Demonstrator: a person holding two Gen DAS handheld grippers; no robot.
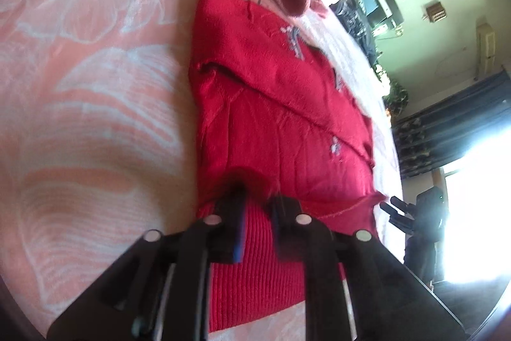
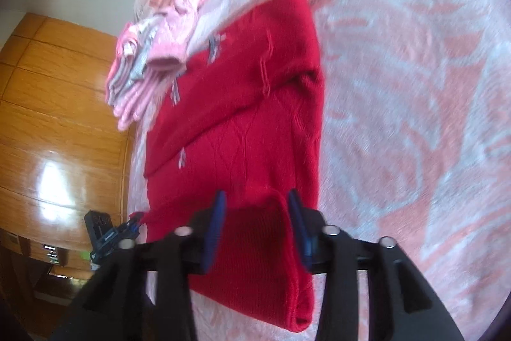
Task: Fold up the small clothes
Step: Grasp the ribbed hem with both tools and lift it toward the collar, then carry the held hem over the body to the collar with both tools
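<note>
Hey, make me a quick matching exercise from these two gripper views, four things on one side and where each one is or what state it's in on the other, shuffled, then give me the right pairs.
Things:
1. red sweater
2. stack of pink and striped clothes
3. left hand-held gripper
4. right hand-held gripper

Places or states:
A. open, fingers either side of a raised ribbed fold
B. folded, piled near the far edge of the bedspread
C. shut on the near ribbed hem
D. spread across the bedspread, one flap already folded over

Pairs: 1-D, 2-B, 3-C, 4-A
</note>
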